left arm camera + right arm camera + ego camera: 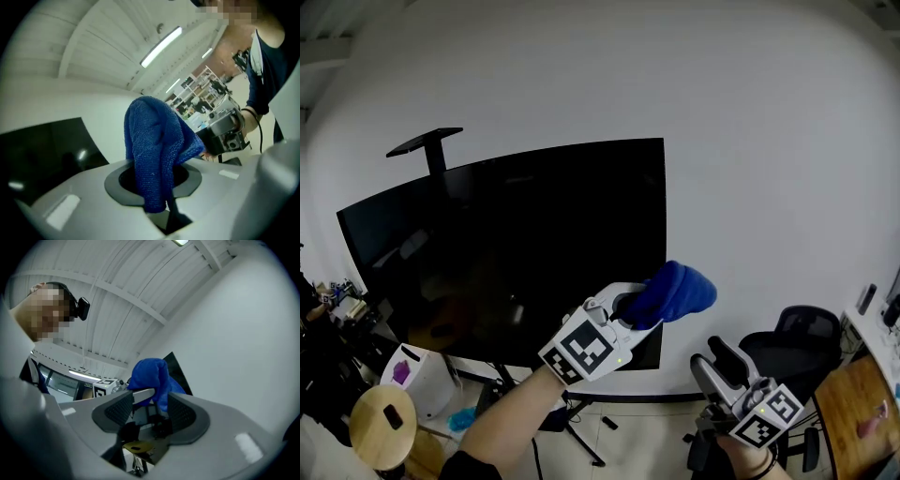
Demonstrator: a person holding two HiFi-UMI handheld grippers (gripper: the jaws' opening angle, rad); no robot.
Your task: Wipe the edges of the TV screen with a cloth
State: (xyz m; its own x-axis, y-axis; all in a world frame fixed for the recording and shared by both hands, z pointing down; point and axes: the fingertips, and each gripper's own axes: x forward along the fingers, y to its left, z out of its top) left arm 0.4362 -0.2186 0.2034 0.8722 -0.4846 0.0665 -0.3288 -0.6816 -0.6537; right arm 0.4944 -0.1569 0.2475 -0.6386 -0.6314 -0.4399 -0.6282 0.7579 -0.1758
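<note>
A large black TV (516, 253) stands on a floor stand before a white wall. My left gripper (642, 305) is shut on a bunched blue cloth (675, 291), which it holds just off the TV's right edge near the lower corner. In the left gripper view the cloth (157, 150) is pinched between the jaws and bulges upward, with the dark TV (47, 150) at the left. My right gripper (717, 366) hangs low at the right, open and empty. In the right gripper view its jaws (147, 411) stand apart, with the cloth (150, 373) beyond them.
A black office chair (797, 342) stands at the lower right beside a wooden tabletop (858, 403). At the lower left are a round wooden stool (382, 427) and a white appliance (417, 375). The TV stand's legs (581, 441) spread on the floor.
</note>
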